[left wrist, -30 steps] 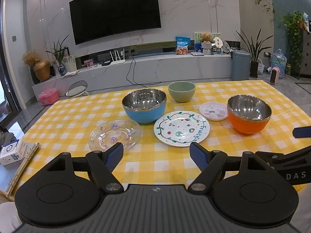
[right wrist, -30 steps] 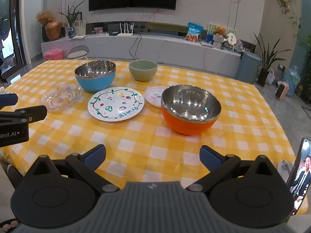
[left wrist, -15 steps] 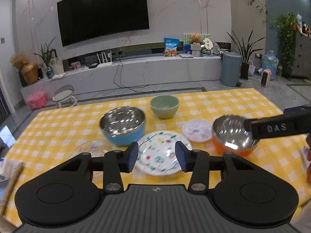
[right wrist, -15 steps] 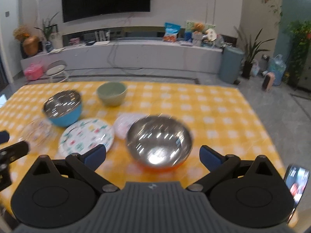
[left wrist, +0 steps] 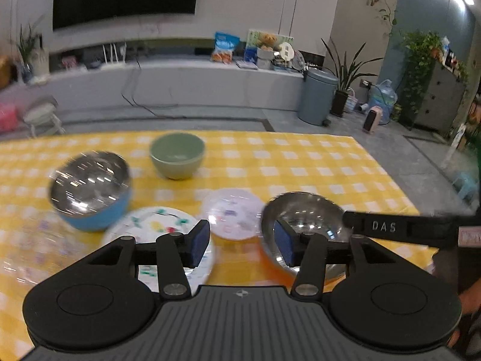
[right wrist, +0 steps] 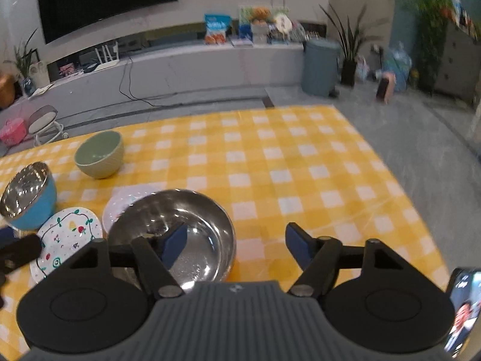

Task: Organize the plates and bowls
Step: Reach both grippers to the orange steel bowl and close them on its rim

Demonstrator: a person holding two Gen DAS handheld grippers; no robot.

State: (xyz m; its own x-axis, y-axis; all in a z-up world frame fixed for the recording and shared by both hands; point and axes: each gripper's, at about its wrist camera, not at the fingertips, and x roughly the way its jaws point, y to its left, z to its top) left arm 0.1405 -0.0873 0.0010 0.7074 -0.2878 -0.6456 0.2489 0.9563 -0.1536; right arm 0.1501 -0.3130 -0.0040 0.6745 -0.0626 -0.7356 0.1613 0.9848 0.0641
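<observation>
An orange steel-lined bowl (left wrist: 303, 213) (right wrist: 180, 219) stands near the table's front. My left gripper (left wrist: 242, 243) hangs over its left rim with one pad inside. Its jaws are opening and touch nothing. My right gripper (right wrist: 236, 245) straddles the bowl's right rim, with its left pad inside and its right pad outside. Its jaws are closing, and the pads stay clear of the rim. Left of the bowl lie a small pink plate (left wrist: 231, 210) and a painted white plate (left wrist: 153, 228). Further left are a blue steel bowl (left wrist: 90, 186) and a blurred glass plate (left wrist: 36, 240). A green bowl (left wrist: 177, 155) stands behind them.
The yellow checked tablecloth (right wrist: 300, 165) stretches bare to the right of the orange bowl as far as the table's edge. A phone (right wrist: 463, 310) shows at the lower right. A person's hand (left wrist: 469, 297) is at the right border. A grey bin (right wrist: 318, 66) stands on the floor beyond.
Both grippers have moved forward and rightward until they flank the orange bowl's rims. The left jaws have narrowed from wide, and the right jaws have narrowed in the last half second.
</observation>
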